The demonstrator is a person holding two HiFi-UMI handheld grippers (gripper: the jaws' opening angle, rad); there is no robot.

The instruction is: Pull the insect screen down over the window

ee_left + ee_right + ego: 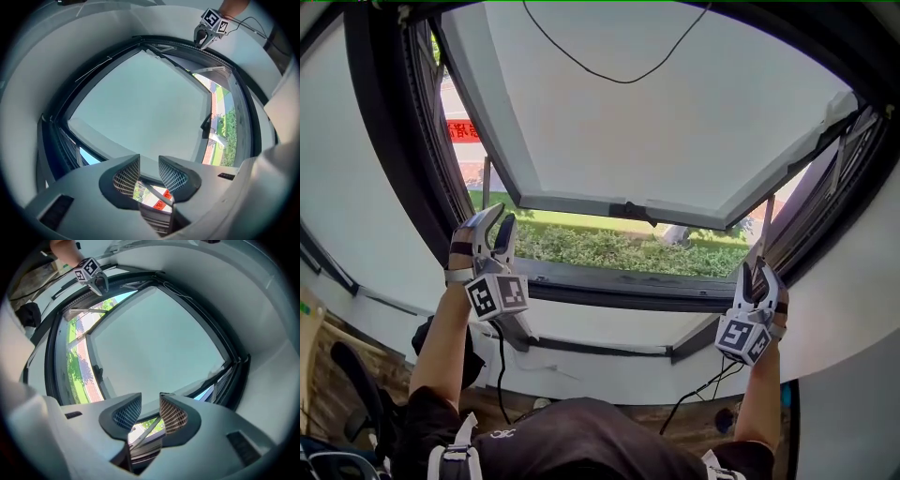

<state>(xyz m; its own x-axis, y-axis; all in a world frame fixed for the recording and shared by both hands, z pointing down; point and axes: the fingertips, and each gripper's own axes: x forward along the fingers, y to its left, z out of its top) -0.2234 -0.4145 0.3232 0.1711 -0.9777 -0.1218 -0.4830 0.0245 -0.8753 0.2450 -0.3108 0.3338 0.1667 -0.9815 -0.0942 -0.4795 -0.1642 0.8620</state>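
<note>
Window pane (pixel 675 122), smooth and frosted, tilts outward from its dark curved frame (pixel 609 281). Left gripper (pixel 497 227) and right gripper (pixel 757 277), ribbed jaws parted and empty, hover beside that frame's near rail; insect screen not discernible.

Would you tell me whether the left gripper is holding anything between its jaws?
No, the left gripper has its jaws apart with nothing between them.

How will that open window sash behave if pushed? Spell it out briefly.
The window sash probably feels stiff and heavy: it is a big framed pane. It likely swings rather than flexes, held open by side stays. Its handle looks like the firmest grip.
</note>
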